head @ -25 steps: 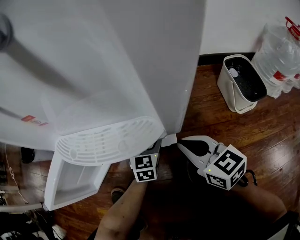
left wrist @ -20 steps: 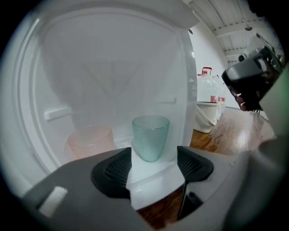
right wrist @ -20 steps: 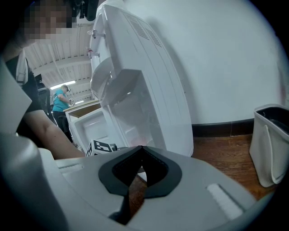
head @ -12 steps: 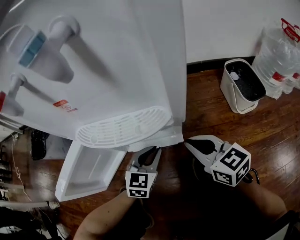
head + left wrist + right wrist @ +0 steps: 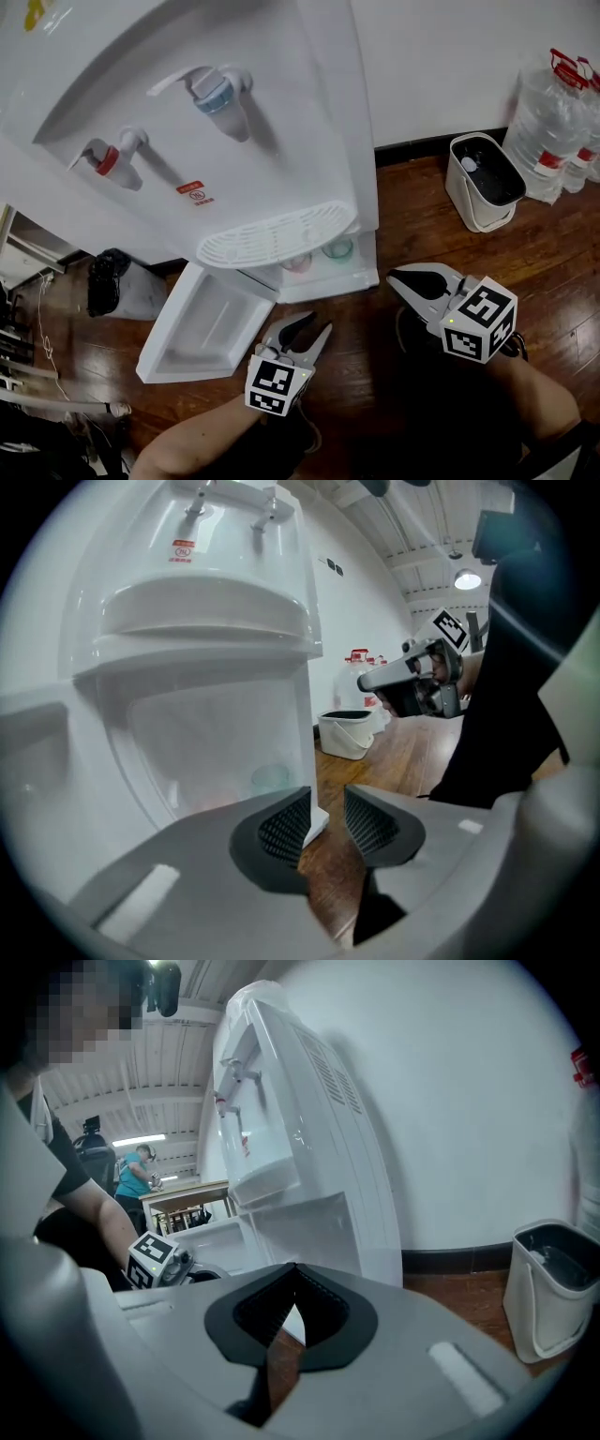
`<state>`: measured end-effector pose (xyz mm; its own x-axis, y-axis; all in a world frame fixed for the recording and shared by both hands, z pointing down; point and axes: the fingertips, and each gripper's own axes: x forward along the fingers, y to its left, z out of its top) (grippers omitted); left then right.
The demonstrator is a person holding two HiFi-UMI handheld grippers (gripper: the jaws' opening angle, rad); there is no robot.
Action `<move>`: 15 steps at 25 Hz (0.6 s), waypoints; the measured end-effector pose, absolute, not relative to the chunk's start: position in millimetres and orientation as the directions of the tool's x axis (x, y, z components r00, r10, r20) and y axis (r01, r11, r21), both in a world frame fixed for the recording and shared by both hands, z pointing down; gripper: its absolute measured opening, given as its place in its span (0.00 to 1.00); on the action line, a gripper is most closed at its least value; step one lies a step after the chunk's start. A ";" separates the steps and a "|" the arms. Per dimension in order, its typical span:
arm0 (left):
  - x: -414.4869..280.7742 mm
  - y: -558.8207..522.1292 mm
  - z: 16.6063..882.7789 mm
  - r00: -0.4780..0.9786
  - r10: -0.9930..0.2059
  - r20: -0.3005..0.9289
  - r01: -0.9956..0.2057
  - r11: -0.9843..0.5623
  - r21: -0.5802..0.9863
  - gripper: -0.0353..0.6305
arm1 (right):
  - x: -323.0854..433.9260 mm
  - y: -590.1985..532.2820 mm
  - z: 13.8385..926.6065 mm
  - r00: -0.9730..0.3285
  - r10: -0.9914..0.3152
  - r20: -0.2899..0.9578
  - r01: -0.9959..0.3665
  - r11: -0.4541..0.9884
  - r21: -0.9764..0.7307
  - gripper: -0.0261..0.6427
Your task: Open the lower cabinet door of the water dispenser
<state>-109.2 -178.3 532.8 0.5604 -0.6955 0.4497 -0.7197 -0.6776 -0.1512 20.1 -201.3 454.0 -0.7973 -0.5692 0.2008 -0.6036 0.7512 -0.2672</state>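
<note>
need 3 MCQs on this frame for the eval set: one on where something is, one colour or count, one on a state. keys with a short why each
1. Where does the white bin stand?
A. By the wall, right of the water dispenser in the head view
B. On top of the dispenser
C. Left of the dispenser

2. How many taps does the dispenser have, and with which caps?
A. One, green
B. Two, one blue and one red
C. Three, all white

3. What state is the lower cabinet door in?
A. Shut flush
B. Swung wide open
C. Off its hinges, leaning on the bin

Key:
1 A: the bin sits on the floor against the wall.
2 B: the head view shows a blue-capped tap and a red-capped tap.
3 B: the door hangs out to the left, and cups show inside.
</note>
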 end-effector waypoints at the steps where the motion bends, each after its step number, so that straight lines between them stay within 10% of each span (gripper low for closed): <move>1: -108.1 -171.2 523.7 0.576 -0.678 0.457 -0.701 -0.697 -0.150 0.44 | 19.9 -199.0 448.1 -0.801 -0.566 0.195 -0.599 0.756 -0.264 0.04; 5: -105.3 -149.4 480.0 0.637 -0.643 0.426 -0.628 -0.753 -0.198 0.44 | 20.4 -192.6 422.9 -0.798 -0.575 0.181 -0.603 0.761 -0.241 0.04; 15: -117.1 -131.3 373.6 0.654 -0.699 0.290 -0.638 -0.716 -0.283 0.06 | 11.7 -168.0 310.3 -0.829 -0.549 0.106 -0.559 0.821 -0.121 0.04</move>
<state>-117.1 -131.3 373.6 0.6540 -0.6986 0.2904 -0.6385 -0.7155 -0.2835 11.7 -168.0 310.3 -0.8292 -0.5488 0.1062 -0.5586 0.8205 -0.1214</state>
